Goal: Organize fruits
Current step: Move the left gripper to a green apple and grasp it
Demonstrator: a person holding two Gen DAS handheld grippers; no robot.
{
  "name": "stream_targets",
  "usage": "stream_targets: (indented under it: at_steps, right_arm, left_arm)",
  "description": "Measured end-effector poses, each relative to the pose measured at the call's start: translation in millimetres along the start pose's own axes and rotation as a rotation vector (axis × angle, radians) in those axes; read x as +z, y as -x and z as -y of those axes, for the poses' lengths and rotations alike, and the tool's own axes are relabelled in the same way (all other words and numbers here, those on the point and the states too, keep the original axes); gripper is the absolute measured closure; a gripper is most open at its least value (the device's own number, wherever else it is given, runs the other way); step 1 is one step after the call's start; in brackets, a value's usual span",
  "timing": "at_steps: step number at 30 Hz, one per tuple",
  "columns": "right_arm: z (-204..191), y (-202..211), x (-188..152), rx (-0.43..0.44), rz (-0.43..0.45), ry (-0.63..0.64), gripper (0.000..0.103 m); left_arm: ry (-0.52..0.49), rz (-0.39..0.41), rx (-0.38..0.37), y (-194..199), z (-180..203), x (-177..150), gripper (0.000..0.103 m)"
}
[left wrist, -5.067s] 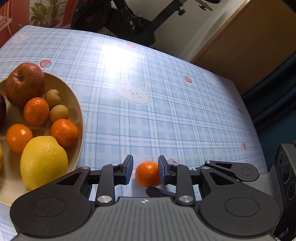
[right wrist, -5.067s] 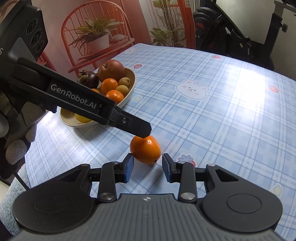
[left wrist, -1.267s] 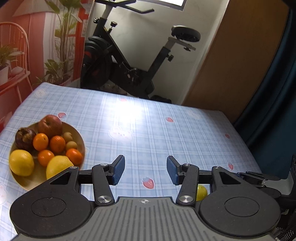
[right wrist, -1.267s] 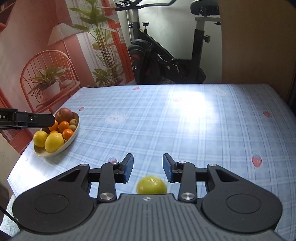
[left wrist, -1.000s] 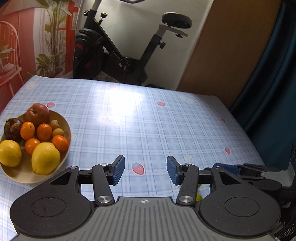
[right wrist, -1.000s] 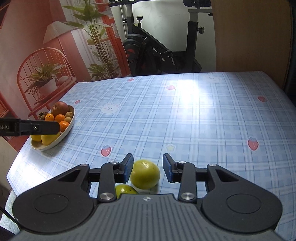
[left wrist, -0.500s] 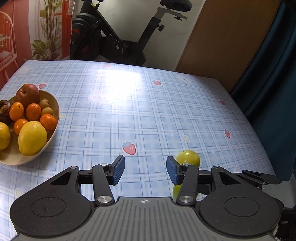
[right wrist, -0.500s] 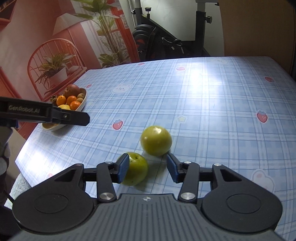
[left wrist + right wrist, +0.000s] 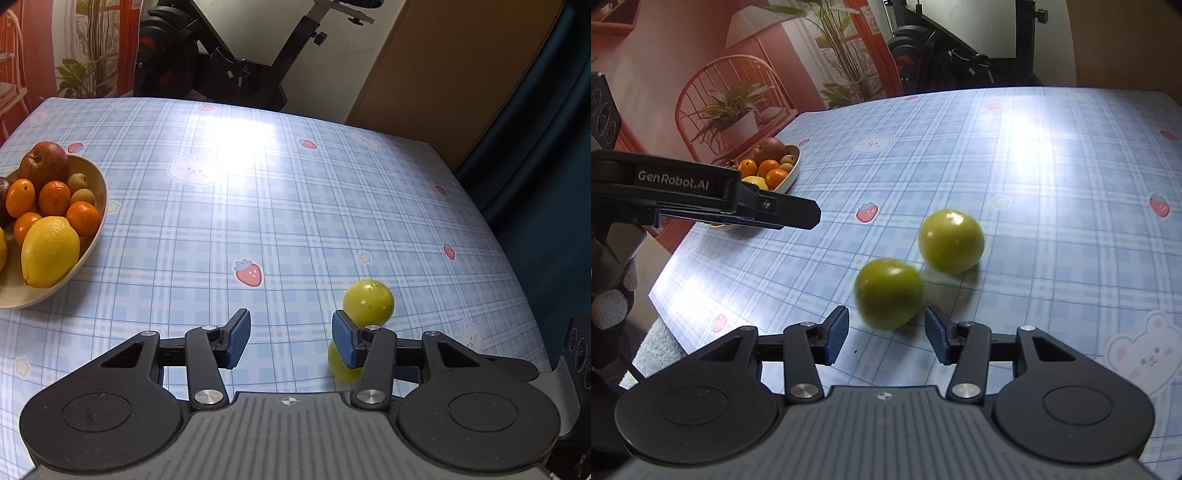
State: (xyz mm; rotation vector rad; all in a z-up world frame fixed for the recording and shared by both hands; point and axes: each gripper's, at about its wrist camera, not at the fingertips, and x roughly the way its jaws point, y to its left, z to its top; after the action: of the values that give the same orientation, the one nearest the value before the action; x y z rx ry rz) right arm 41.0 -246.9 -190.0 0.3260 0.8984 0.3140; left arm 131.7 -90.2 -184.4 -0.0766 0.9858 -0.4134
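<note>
- Hovering low over the checked tablecloth (image 9: pixel 1052 192), the right gripper (image 9: pixel 886 330) has just been opening its jaws; they stand spread, with nothing between them.
- Just ahead of its tips sits the nearer green fruit (image 9: pixel 888 291), blurred, untouched by the pads.
- Close beside it, a little farther out, the second green fruit (image 9: pixel 951 240) rests on the cloth.
- Left gripper (image 9: pixel 291 338) hangs with jaws apart, empty.
- Over at the table's far left, the fruit bowl (image 9: pixel 94 236) holds an apple, oranges and lemons.
</note>
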Motion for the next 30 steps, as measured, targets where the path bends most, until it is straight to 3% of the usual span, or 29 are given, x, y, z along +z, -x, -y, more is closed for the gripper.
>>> stream_targets:
  at_steps: [7, 18, 30]
  right_arm:
    - [-3.1, -12.7, 7.5, -0.009, -0.005, 0.027, 0.056]
    - [-4.6, -25.2, 10.5, -0.006, -0.015, 0.047, 0.056]
    - [-8.9, -35.4, 11.5, 0.018, -0.018, 0.062, 0.061]
  left_arm:
    - [0.032, -0.017, -0.027, -10.1, -4.8, 3.2, 0.053]
    - [0.087, -0.08, -0.145, -38.6, -5.1, 8.4, 0.055]
    - [0.104, -0.154, -0.189, -60.3, -4.7, 7.3, 0.055]
